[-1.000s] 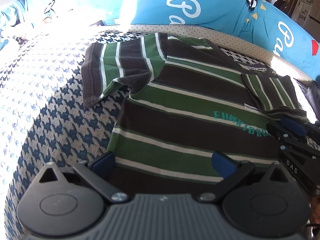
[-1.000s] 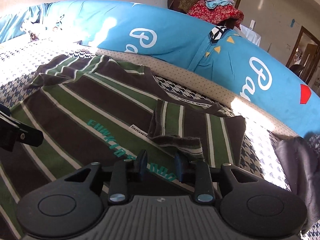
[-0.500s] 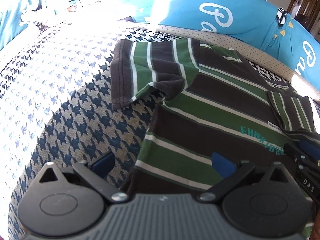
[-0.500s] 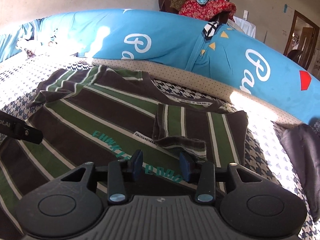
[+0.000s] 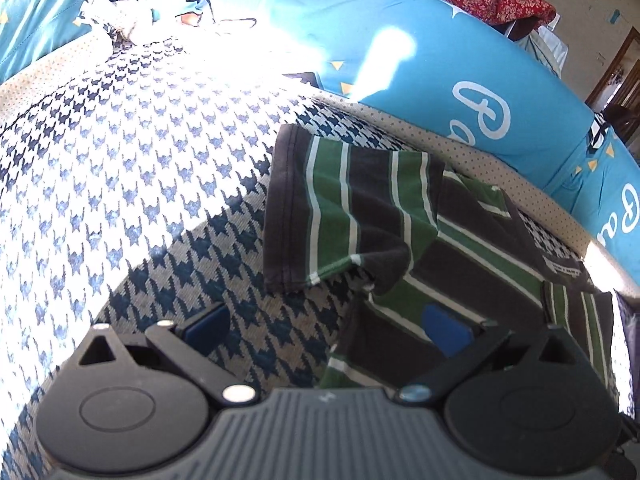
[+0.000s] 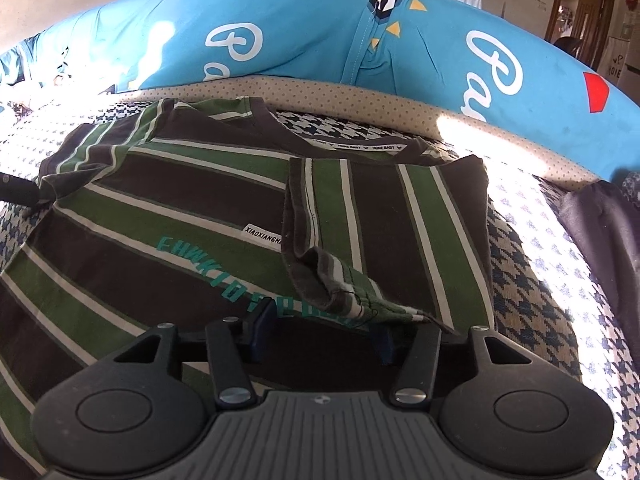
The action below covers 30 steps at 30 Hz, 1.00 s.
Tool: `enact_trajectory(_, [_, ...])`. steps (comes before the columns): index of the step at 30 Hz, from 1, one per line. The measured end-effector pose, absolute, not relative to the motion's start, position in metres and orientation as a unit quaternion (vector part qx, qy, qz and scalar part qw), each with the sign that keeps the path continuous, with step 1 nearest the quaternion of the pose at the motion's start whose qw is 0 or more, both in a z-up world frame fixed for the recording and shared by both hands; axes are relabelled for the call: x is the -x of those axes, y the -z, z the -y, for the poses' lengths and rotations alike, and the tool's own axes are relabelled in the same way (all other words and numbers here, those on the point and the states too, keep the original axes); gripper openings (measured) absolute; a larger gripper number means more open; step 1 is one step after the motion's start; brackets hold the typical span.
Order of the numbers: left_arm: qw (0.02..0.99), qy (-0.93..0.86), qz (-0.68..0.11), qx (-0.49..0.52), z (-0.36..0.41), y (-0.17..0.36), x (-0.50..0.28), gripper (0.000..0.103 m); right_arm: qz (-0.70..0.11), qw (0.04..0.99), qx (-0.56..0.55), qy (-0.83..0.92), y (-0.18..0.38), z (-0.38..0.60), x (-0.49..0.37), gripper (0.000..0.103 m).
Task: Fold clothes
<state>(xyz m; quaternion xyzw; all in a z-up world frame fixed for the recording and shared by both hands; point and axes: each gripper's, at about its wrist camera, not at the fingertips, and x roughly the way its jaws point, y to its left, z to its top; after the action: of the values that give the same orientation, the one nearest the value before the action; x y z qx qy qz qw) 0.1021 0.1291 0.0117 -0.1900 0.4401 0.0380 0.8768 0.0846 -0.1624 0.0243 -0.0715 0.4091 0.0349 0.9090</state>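
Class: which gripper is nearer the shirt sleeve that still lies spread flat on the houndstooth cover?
Left. The left gripper hangs open just below the unfolded sleeve; the right gripper, jaws opening, sits by the folded-in sleeve opposite.

The left claw (image 5: 326, 326) has a ribbed grey body filling the lower edge of its view. Either side of that body sits a round black housing with a raised disc on top and a triangular cut-out above the disc. Two flat black link arms run up from the body, each pinned with a silver screw, and each ends in a dark blue pad (image 5: 446, 330). The right claw (image 6: 322, 330) has the same build: ribbed grey body, twin black discs, silver screws, black links. Its blue fingertips (image 6: 262, 330) are narrower, seen edge-on.
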Motion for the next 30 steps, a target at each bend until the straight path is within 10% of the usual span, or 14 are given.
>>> enact_trajectory(19, [0.872, -0.096, -0.429, 0.216, -0.143, 0.012, -0.163, 0.098, -0.415, 0.907, 0.065, -0.016, -0.020, 0.160, -0.077, 0.080])
enact_trajectory(30, [0.874, -0.113, -0.411, 0.233, -0.156, 0.007, -0.165, 0.036, -0.415, 0.907, 0.065, -0.013, -0.019, 0.160, -0.080, 0.085])
